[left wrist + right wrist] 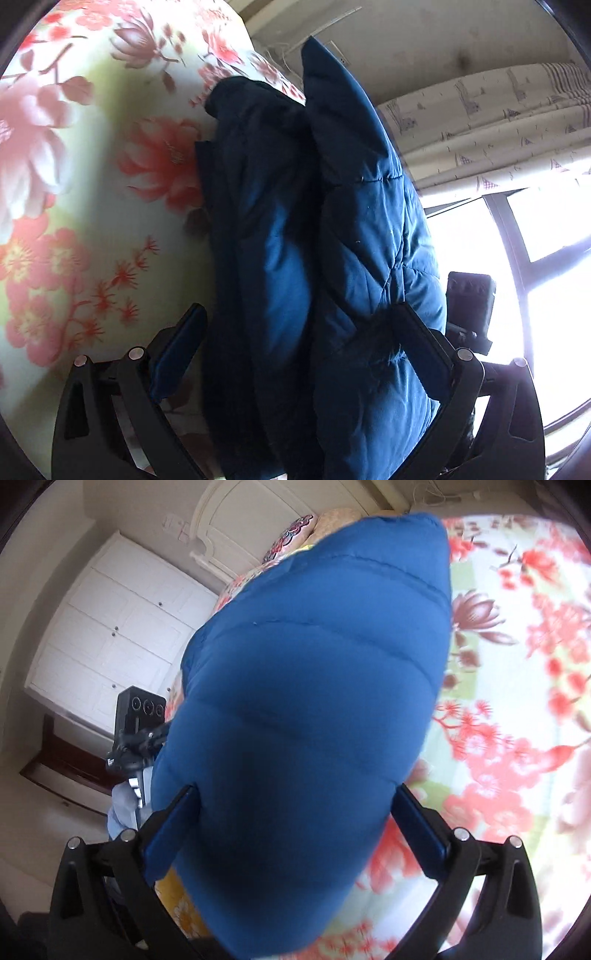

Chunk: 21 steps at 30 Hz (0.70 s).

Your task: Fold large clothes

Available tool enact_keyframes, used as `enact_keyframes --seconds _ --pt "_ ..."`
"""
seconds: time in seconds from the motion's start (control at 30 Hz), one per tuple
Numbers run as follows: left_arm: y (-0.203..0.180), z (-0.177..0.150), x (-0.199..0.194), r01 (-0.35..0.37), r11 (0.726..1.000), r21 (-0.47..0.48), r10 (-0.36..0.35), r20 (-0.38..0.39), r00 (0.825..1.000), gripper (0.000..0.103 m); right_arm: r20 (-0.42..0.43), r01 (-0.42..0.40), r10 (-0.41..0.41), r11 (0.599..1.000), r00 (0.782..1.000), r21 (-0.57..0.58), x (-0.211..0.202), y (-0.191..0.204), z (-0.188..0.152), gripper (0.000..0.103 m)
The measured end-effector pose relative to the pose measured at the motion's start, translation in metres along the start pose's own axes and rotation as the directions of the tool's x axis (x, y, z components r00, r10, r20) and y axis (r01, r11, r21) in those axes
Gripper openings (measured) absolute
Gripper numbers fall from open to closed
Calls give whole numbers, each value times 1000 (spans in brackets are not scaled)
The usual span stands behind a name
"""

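A large blue quilted jacket (351, 221) lies bunched in thick folds on a bed with a floral sheet (92, 184). My left gripper (301, 332) stands open at full width around the near end of the folds. Its right finger (424, 350) rests against the fabric and its left finger (181, 350) sits just beside the jacket's dark edge. In the right wrist view the jacket (314, 664) is a smooth puffy mound filling the middle. My right gripper (295, 812) is open wide, one finger on either side of the mound, with no pinch on the cloth.
The floral sheet (517, 701) spreads to the right of the jacket. A patterned curtain (498, 129) and a bright window (535, 240) lie beyond the bed. A white wardrobe (110, 627), a headboard (251, 524) and pillows (291, 535) stand at the far side. A black camera unit (140, 709) pokes in beside the jacket.
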<state>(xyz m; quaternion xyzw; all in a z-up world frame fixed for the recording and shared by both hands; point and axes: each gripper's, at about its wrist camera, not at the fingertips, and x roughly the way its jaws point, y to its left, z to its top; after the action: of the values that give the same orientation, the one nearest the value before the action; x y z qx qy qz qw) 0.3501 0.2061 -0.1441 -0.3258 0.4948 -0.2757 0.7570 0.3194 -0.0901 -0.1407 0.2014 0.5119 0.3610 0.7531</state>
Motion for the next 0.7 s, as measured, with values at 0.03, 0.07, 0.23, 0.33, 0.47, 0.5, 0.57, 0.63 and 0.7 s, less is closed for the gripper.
enact_keyframes --seconds 0.03,0.07,0.23,0.33,0.47,0.5,0.57,0.63,0.7 --pt "-2 0 3 13 1000 3 -13 -4 1000 93 8 -19 19 1000 1000 14 2 -3 2 101" --pt "-3 -1 6 35 999 -1 -35 -4 999 88 16 -37 37 999 999 20 2 -5 2 100" --pt "-22 0 23 96 995 9 -96 83 992 60 168 99 -69 979 983 -179 -22 22 -15 58" --pt "-50 17 49 125 991 41 -129 114 985 58 286 213 -140 946 948 -245 -43 38 -8 53" --pt "-94 51 104 172 982 83 -181 109 978 57 404 308 -203 927 892 -213 -93 23 12 53" --pt "-106 61 124 163 982 91 -172 103 980 57 418 330 -223 922 881 -203 -105 16 18 53" --pt "-116 72 163 138 989 57 -143 75 987 57 419 353 -255 919 871 -175 -127 -8 34 54" --pt "-116 76 201 124 992 15 -124 41 991 64 351 329 -281 941 893 -84 -140 -56 54 58" --pt "-120 73 206 85 996 22 -86 68 994 74 285 321 -316 947 905 33 -136 -105 59 68"
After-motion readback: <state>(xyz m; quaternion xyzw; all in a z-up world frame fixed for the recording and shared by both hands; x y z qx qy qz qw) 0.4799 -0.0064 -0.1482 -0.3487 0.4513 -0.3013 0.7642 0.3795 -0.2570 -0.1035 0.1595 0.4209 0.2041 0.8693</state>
